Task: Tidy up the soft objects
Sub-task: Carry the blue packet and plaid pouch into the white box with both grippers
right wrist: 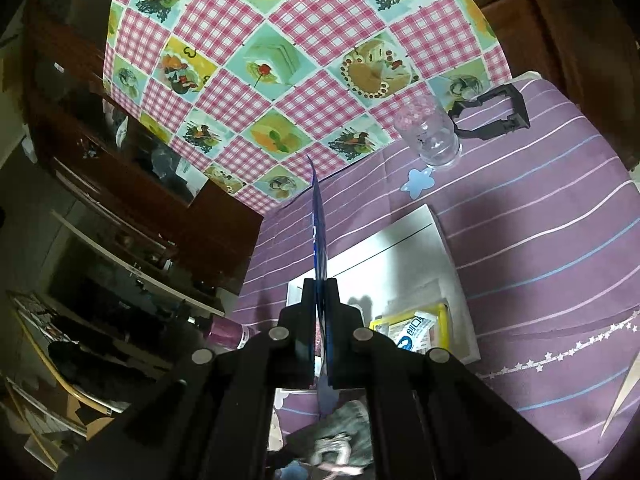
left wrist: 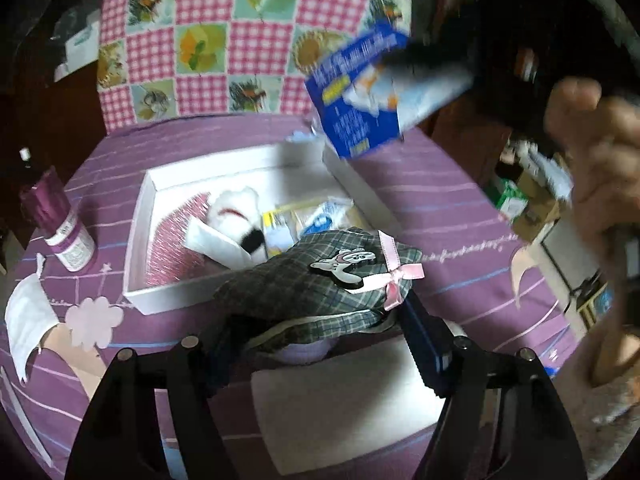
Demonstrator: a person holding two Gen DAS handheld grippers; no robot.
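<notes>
My left gripper (left wrist: 320,324) holds a grey-green plaid fabric pouch (left wrist: 304,280) with a pink bow and a cartoon badge. Its pads press the pouch's two sides, just over the near edge of a white box (left wrist: 138,220). The box sits on the purple striped tablecloth and holds a white plush toy (left wrist: 236,208) and several packets. My right gripper (right wrist: 320,284) is shut on a flat blue packet (right wrist: 318,224), seen edge-on over the white box (right wrist: 452,264). In the left wrist view the blue packet (left wrist: 360,92) hangs blurred above the box's far corner. The plaid pouch (right wrist: 352,420) shows below the right gripper.
A purple-labelled bottle (left wrist: 64,236) stands left of the box, with white paper scraps (left wrist: 28,320) near it. A clear glass jar (right wrist: 434,136) and a black gripper part (right wrist: 496,116) lie at the far side. A hand (left wrist: 592,152) is at the right. A checked cloth (right wrist: 280,60) hangs behind.
</notes>
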